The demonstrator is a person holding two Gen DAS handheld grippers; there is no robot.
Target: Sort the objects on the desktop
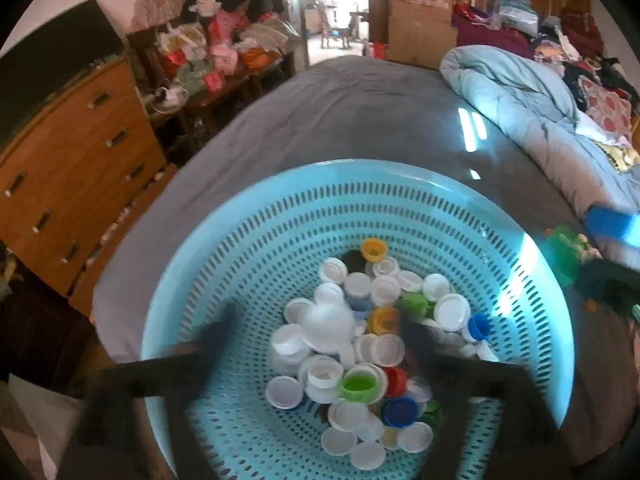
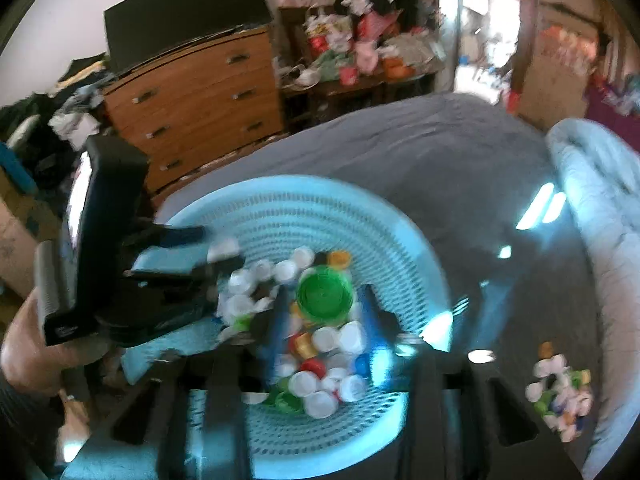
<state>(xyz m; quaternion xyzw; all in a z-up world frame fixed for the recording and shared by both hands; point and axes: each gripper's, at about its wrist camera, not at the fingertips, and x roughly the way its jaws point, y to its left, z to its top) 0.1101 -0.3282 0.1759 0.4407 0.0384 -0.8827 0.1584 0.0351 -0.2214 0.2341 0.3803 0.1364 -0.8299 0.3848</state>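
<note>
A light blue perforated basket [image 1: 280, 216] sits on a grey bed cover and holds several bottle caps, mostly white, with green, blue, yellow and red ones. My left gripper [image 1: 316, 332] is open above the caps, with a large white cap [image 1: 329, 326] between its fingers. In the right wrist view the basket [image 2: 416, 256] is blurred. My right gripper [image 2: 323, 300] is shut on a large green cap [image 2: 325, 294] over the basket. The left gripper also shows in the right wrist view [image 2: 224, 256], at the left over the basket.
A small heap of loose caps [image 2: 562, 390] lies on the grey cover right of the basket. A light blue quilt [image 1: 532, 100] lies bunched on the right. A wooden chest of drawers [image 1: 76, 160] stands to the left, cluttered shelves behind.
</note>
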